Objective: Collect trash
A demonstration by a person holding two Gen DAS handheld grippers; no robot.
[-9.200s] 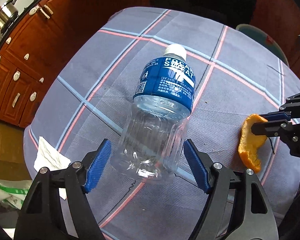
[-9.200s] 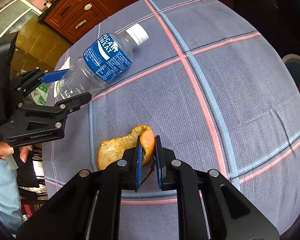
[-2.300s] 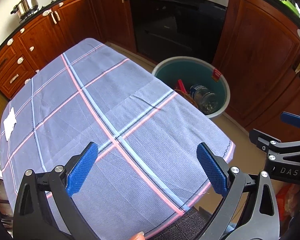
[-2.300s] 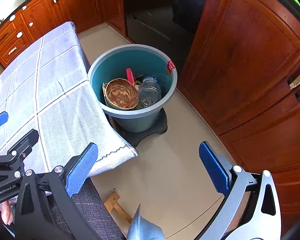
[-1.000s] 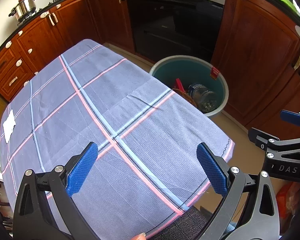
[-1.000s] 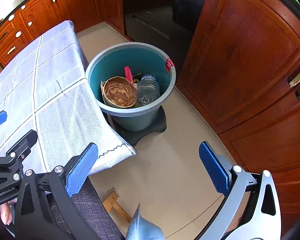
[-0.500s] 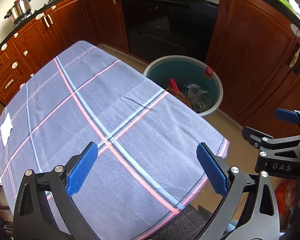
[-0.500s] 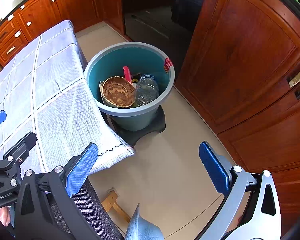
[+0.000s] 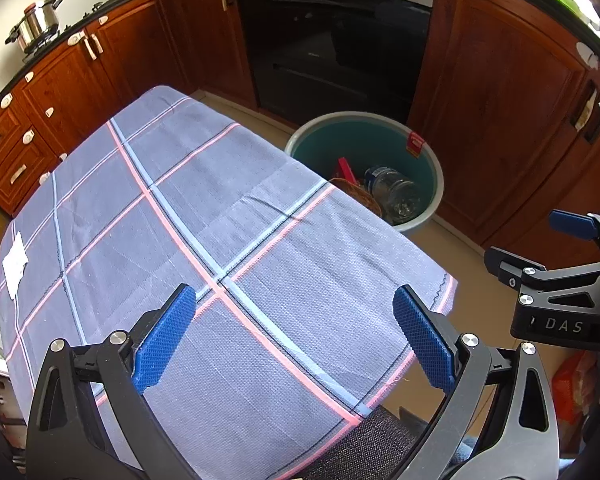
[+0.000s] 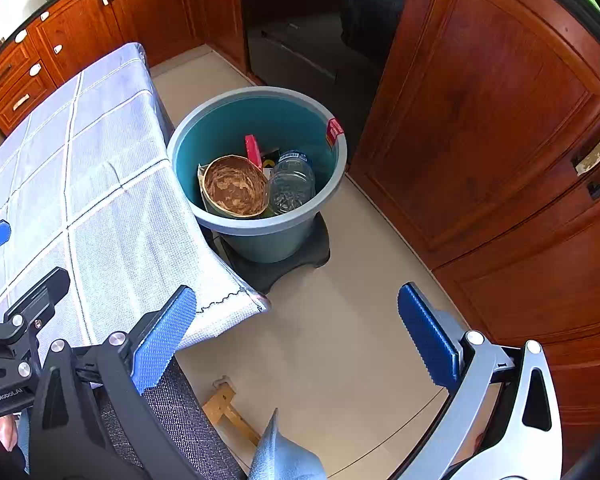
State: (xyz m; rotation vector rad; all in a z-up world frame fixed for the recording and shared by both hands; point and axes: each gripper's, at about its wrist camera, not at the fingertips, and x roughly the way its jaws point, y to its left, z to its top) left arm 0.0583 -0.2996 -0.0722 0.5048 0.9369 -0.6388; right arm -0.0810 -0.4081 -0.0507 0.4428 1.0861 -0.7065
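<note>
A teal trash bin point(image 10: 204, 132) stands on the floor past the table's far corner; it also shows in the left wrist view point(image 9: 434, 168). Inside lie a clear plastic bottle point(image 10: 290, 184), a brown paper bowl point(image 10: 234, 186) and a red packet point(image 10: 253, 150). My left gripper point(image 9: 296, 336) is open and empty above the blue checked tablecloth point(image 9: 140, 220). My right gripper point(image 10: 296, 336) is open and empty above the floor, near the table's corner. A white paper scrap point(image 9: 15, 262) lies at the table's far left edge.
Wooden cabinets point(image 10: 480, 120) and a black oven point(image 9: 332, 48) stand behind the bin. A grey chair back point(image 9: 364, 452) sits at the table's near edge. A pot point(image 9: 36, 26) stands on the stove. The bin rests on a black base point(image 10: 284, 264).
Both grippers have pulled slightly back and up from the bin in the last second. Both stay open and empty. Earlier, the bottle and orange peel left the table.
</note>
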